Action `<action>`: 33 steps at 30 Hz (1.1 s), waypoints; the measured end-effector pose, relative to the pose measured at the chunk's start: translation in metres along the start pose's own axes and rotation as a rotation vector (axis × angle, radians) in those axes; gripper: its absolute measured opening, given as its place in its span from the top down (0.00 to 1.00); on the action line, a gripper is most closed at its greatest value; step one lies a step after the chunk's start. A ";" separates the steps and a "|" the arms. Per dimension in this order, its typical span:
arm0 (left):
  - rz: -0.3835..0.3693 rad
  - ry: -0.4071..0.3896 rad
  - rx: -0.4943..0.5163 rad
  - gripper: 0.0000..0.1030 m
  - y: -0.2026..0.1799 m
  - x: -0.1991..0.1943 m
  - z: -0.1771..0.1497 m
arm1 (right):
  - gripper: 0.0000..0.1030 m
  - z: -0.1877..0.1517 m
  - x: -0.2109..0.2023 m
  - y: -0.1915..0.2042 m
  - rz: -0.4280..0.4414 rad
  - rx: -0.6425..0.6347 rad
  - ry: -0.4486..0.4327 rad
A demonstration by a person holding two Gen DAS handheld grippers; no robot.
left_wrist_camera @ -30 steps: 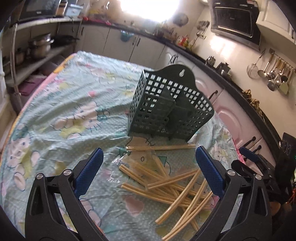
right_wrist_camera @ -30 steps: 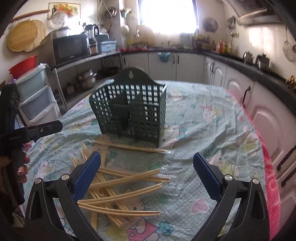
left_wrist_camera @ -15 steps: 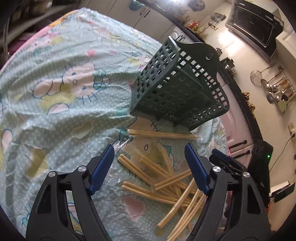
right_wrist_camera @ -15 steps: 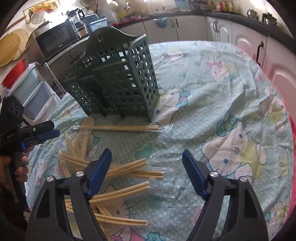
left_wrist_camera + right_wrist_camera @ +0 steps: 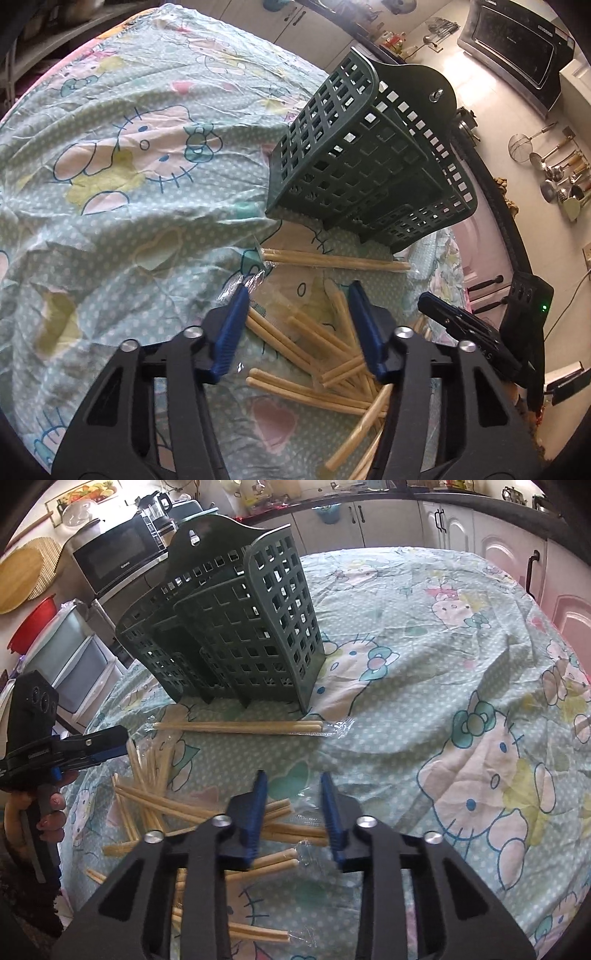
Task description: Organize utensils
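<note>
Guessing these wrapped chopsticks point(image 5: 236, 726) are light, stiff, slippery; grab mid-length. Left gripper point(image 5: 297, 295) and right gripper point(image 5: 291, 786) have just been closing, nothing pinched yet.

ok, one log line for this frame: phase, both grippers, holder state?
phase: reaching into chopstick pile | left hand-held gripper: closing, nothing gripped | right hand-held gripper: closing, nothing gripped | green holder: upright, looks empty

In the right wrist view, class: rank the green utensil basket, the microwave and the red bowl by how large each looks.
1. Green utensil basket, by far the largest.
2. Microwave.
3. Red bowl, partly cut off by the frame edge.
The basket stands nearest the camera, so this is apparent size only.
</note>
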State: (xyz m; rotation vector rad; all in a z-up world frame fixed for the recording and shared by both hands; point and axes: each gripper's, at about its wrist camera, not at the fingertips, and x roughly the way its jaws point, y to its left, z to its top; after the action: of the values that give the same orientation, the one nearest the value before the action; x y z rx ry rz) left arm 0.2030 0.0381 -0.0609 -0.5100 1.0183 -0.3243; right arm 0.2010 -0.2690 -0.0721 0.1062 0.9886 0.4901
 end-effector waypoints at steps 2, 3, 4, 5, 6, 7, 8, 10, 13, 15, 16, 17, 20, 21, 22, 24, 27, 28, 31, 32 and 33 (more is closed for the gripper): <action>0.014 0.000 0.002 0.68 -0.001 0.001 0.000 | 0.90 0.000 -0.001 0.003 0.009 -0.001 -0.007; 0.017 0.002 0.001 0.73 -0.001 0.001 0.001 | 0.92 0.000 -0.003 0.004 0.013 -0.003 -0.009; 0.016 0.003 -0.001 0.75 -0.001 0.002 0.001 | 0.93 -0.001 -0.005 0.005 0.016 -0.008 -0.014; 0.018 0.004 -0.001 0.77 0.000 0.003 0.001 | 0.94 -0.001 -0.008 0.006 0.022 -0.012 -0.024; 0.019 0.005 -0.001 0.79 0.000 0.004 0.001 | 0.94 -0.001 -0.010 0.007 0.025 -0.014 -0.029; 0.018 0.004 0.000 0.80 0.000 0.004 0.001 | 0.95 -0.001 -0.012 0.008 0.029 -0.016 -0.034; 0.019 0.004 0.000 0.83 0.000 0.004 0.001 | 0.95 -0.001 -0.015 0.009 0.032 -0.018 -0.040; 0.018 0.003 0.000 0.86 -0.001 0.004 0.000 | 0.95 -0.001 -0.020 0.011 0.037 -0.016 -0.054; 0.008 -0.003 0.007 0.90 -0.002 0.001 -0.001 | 0.96 0.001 -0.027 0.013 0.052 -0.015 -0.079; -0.009 -0.009 0.011 0.91 -0.003 -0.001 -0.001 | 0.96 0.002 -0.032 0.016 0.048 -0.024 -0.093; -0.014 -0.012 0.011 0.92 -0.004 -0.002 -0.002 | 0.96 0.004 -0.035 0.017 0.045 -0.027 -0.100; -0.022 -0.014 0.011 0.92 -0.005 -0.003 -0.002 | 0.96 0.005 -0.037 0.017 0.045 -0.028 -0.106; -0.043 -0.029 0.019 0.94 -0.008 -0.007 -0.003 | 0.96 0.009 -0.043 0.021 0.043 -0.031 -0.128; -0.049 -0.038 0.025 0.96 -0.010 -0.010 -0.003 | 0.96 0.010 -0.044 0.023 0.041 -0.034 -0.135; -0.056 -0.046 0.032 0.97 -0.012 -0.013 -0.003 | 0.96 0.012 -0.048 0.024 0.038 -0.037 -0.143; -0.069 -0.076 0.056 0.97 -0.020 -0.022 -0.003 | 0.96 0.014 -0.054 0.028 0.046 -0.044 -0.159; -0.083 -0.121 0.114 0.98 -0.038 -0.037 -0.001 | 0.97 0.020 -0.067 0.037 0.056 -0.066 -0.186; -0.086 -0.134 0.132 0.98 -0.043 -0.042 0.000 | 0.97 0.023 -0.073 0.040 0.056 -0.076 -0.197; -0.087 -0.189 0.194 0.99 -0.065 -0.059 0.005 | 0.97 0.031 -0.087 0.051 0.056 -0.107 -0.225; -0.090 -0.202 0.211 0.99 -0.073 -0.063 0.007 | 0.97 0.035 -0.092 0.055 0.051 -0.118 -0.237; -0.093 -0.214 0.229 0.99 -0.080 -0.067 0.009 | 0.97 0.037 -0.095 0.058 0.048 -0.125 -0.244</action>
State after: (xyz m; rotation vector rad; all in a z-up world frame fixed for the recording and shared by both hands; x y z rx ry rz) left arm 0.1755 0.0055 0.0348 -0.3757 0.7407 -0.4534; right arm 0.1686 -0.2550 0.0397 0.0755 0.7164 0.5679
